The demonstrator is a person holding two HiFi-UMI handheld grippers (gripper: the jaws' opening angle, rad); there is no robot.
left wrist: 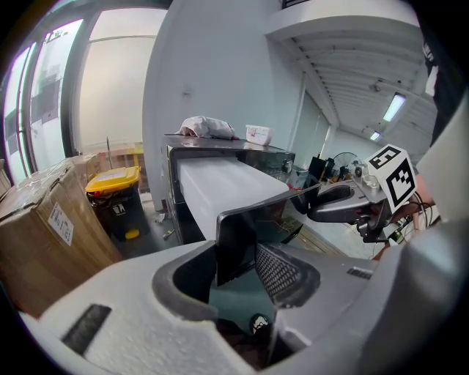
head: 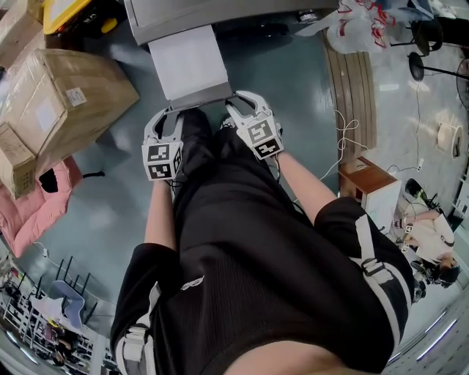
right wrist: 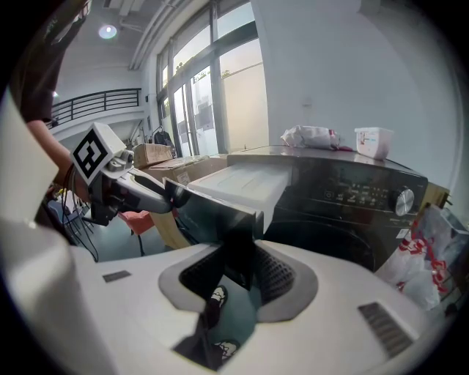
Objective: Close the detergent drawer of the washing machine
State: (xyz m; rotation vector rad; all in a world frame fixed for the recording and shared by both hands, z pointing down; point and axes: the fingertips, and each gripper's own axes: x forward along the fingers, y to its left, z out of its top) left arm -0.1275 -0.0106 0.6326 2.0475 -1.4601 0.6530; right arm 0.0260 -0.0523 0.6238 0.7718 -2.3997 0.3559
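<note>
The white detergent drawer (head: 187, 66) stands pulled far out of the dark washing machine (head: 220, 15). Its dark front panel (head: 201, 99) faces me. My left gripper (head: 170, 117) sits at the panel's left end and my right gripper (head: 238, 104) at its right end. In the left gripper view the panel (left wrist: 253, 227) stands in the gap of the left gripper (left wrist: 238, 269), with the ribbed pad (left wrist: 282, 272) bare beside it. In the right gripper view the panel's end (right wrist: 238, 249) stands inside the right gripper (right wrist: 238, 277). Both grippers are open around the panel.
Cardboard boxes (head: 58, 102) and a pink bundle (head: 37, 209) lie to the left. A yellow-lidded bin (left wrist: 117, 194) stands beside the machine. A plastic bag (head: 359, 26), a small wooden stand (head: 370, 183) and a seated person (head: 432, 242) are at right. A cloth (right wrist: 311, 135) and tub (right wrist: 372, 140) rest on the machine's top.
</note>
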